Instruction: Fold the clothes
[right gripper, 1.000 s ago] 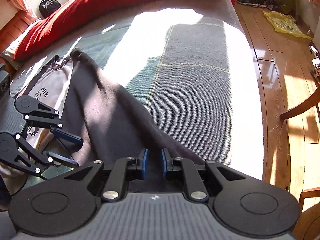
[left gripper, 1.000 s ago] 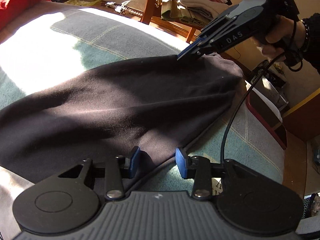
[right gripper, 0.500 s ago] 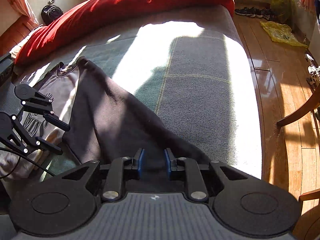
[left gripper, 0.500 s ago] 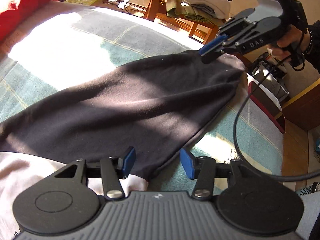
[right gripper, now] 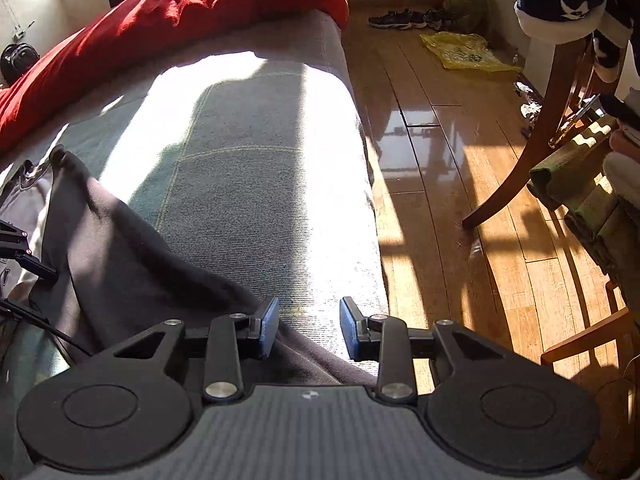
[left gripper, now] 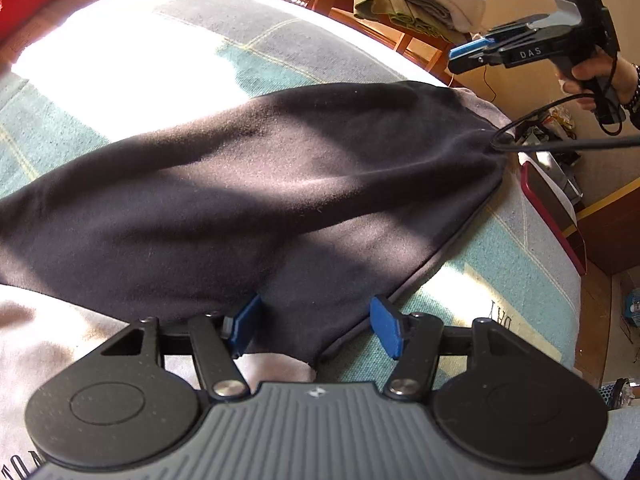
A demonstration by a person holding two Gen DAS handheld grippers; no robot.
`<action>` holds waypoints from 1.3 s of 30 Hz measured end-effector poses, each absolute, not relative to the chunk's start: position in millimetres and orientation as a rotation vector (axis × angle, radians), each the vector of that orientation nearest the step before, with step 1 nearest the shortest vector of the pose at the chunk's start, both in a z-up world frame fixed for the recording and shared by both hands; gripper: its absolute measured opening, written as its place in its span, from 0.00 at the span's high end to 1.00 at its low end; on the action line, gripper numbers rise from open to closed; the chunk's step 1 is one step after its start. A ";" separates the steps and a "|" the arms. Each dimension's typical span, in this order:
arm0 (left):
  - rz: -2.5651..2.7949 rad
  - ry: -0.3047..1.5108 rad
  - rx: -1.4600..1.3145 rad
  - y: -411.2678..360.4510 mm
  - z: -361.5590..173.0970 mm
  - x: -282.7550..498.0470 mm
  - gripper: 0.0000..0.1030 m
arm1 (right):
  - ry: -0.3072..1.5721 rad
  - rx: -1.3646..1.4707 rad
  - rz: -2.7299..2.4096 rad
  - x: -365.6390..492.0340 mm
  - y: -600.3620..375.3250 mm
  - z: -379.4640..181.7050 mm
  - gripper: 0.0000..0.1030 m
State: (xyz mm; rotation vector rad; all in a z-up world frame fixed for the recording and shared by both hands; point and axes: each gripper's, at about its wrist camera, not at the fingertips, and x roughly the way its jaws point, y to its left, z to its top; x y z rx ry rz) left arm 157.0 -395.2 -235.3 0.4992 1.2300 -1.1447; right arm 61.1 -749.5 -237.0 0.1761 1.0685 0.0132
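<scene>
Sunlit bed (left gripper: 168, 60) bears one dark garment (left gripper: 280, 184); two claws opening.

The dark sleeve (left gripper: 280, 184) runs off the left edge of the left wrist view, so its shoulder end is cut off there. The pale shirt (left gripper: 60, 332) under it is mostly covered by the gripper body, and its printed letters are cropped at the bottom corner and unreadable. In the right wrist view the left gripper (right gripper: 20, 256) shows only as black linkage at the left edge; its fingers are out of frame. The sleeve's cuff end disappears beneath the right gripper's (right gripper: 308, 332) body. The person's hand (left gripper: 600, 76) is cut at the right edge. The clothes on the chair (right gripper: 592, 208) are cropped too.
</scene>
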 end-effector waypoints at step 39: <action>-1.179 1.237 0.534 -402.2 -240.4 153.3 0.24 | 1.212 -0.248 0.223 40.7 -729.4 -271.8 0.65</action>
